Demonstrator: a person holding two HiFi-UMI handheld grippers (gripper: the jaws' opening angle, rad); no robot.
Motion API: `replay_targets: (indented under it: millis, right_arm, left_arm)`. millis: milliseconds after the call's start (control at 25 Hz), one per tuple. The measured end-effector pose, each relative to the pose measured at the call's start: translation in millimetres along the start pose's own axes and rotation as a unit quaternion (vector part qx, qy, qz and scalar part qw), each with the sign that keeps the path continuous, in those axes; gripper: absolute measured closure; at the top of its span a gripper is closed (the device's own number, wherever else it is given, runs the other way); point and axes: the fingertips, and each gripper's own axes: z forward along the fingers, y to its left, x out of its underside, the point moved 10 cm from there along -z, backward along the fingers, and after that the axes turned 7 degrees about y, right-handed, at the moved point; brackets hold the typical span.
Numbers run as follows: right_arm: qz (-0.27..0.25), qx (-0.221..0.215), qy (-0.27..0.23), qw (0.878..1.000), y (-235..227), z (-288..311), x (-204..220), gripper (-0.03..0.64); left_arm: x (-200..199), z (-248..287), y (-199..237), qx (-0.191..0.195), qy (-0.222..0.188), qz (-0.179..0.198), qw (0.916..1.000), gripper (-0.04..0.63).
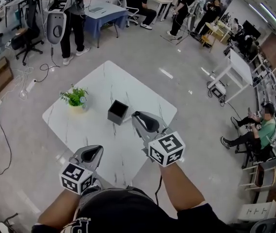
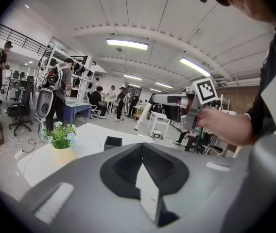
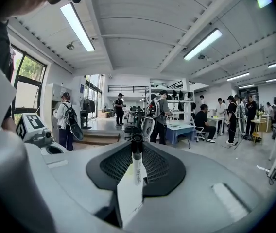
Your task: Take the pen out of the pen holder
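Observation:
The black square pen holder (image 1: 118,111) stands on the white marble table (image 1: 99,89); it also shows in the left gripper view (image 2: 112,142). My right gripper (image 1: 138,116) is lifted just right of the holder and is shut on a pen. In the right gripper view (image 3: 136,147) the pen (image 3: 136,165), white with a black cap, stands upright between the closed jaws. My left gripper (image 1: 95,151) hangs nearer me over the table's front edge. It is shut (image 2: 142,152) and holds nothing. The inside of the holder is too dark to see into.
A small potted plant (image 1: 76,98) stands on the table left of the holder. Cables (image 1: 45,69) lie on the floor at the left. Around the room there are people (image 1: 75,18), desks and office chairs (image 1: 28,33). A seated person (image 1: 254,130) is at the right.

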Motion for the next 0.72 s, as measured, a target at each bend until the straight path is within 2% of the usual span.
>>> replay_targets:
  millis: [280, 720]
  right_arm:
    - [0.022, 0.015, -0.010, 1.000, 7, -36, 15, 0.554]
    - [0.052, 0.009, 0.021, 0.998, 24, -63, 61, 0.554]
  left_arm:
    - [-6, 5, -5, 0.009, -0.006, 0.008, 0.9999, 0.538]
    - [-2, 19, -18, 0.031, 0.000, 0.020, 0.9993, 0.538]
